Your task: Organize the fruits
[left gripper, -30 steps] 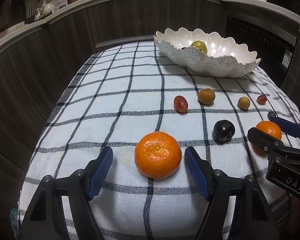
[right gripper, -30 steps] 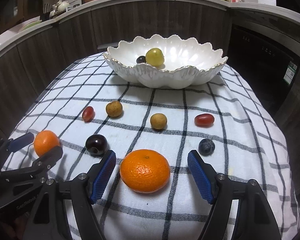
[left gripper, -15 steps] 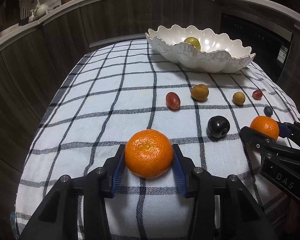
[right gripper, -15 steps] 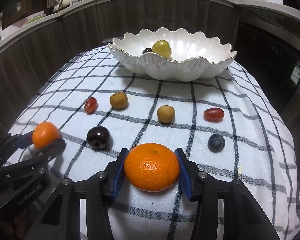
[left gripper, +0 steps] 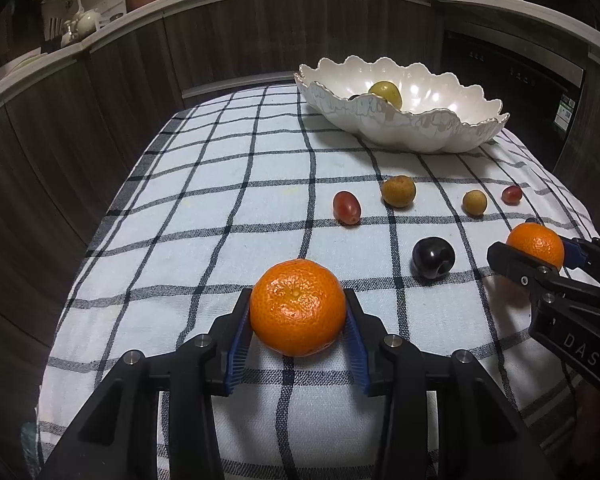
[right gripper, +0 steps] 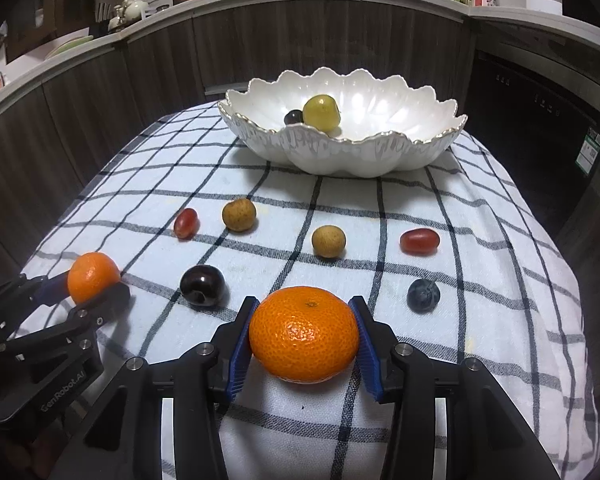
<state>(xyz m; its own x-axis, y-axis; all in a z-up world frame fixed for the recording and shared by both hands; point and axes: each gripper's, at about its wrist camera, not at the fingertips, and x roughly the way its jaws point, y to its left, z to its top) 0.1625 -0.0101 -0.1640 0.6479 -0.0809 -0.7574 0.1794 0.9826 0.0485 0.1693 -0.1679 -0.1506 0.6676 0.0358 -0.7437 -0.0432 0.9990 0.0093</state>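
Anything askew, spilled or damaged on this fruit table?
Nothing stands out. The bowl sits upright with a yellow-green fruit and a dark one inside; the small fruits lie apart on the checked cloth, intact. Each claw grips a whole orange: left claw, right claw.

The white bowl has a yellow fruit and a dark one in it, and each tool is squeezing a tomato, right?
Not tomatoes: each tool grips a mandarin. The left tool holds one mandarin, the right tool the other mandarin, as both wrist views show. The white bowl part is right.
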